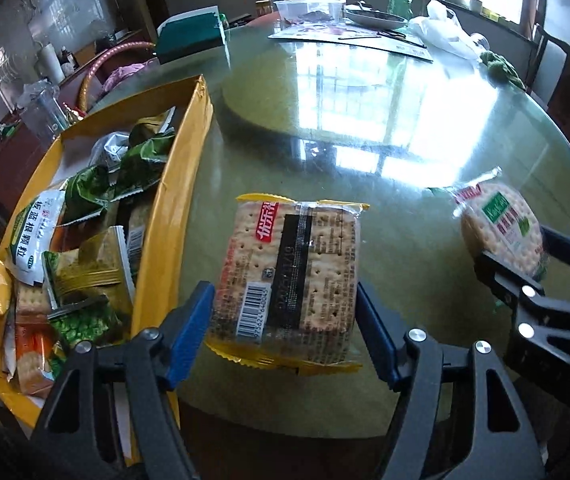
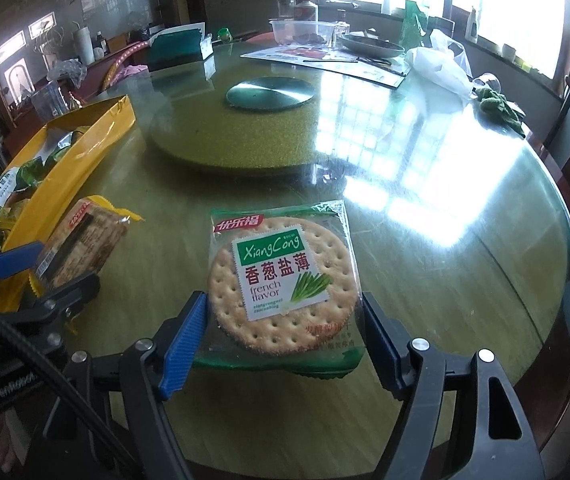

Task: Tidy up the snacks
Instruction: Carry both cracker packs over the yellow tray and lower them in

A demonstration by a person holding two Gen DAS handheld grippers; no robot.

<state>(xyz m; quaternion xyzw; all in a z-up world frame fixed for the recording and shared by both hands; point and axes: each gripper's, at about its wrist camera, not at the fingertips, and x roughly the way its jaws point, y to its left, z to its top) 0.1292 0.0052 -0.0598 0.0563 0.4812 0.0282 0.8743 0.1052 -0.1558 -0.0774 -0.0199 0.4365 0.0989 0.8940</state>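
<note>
My left gripper (image 1: 285,320) is shut on a square cracker pack with yellow ends (image 1: 285,276), held just above the glass table right of the yellow snack box (image 1: 173,216). The pack also shows in the right wrist view (image 2: 81,248), beside the box (image 2: 65,168). My right gripper (image 2: 285,340) is shut on a round cracker pack with a green label (image 2: 281,280), held above the table's near edge. That pack and the right gripper's black fingers (image 1: 525,280) show at the right of the left wrist view, the pack (image 1: 501,224) between them.
The yellow box holds several snack packets (image 1: 85,240). A round lazy Susan (image 2: 245,132) with a metal disc (image 2: 269,92) sits mid-table. At the far side are a plastic container (image 2: 301,32), a plate (image 2: 369,44), a white bag (image 2: 437,64), papers and a green box (image 2: 173,48).
</note>
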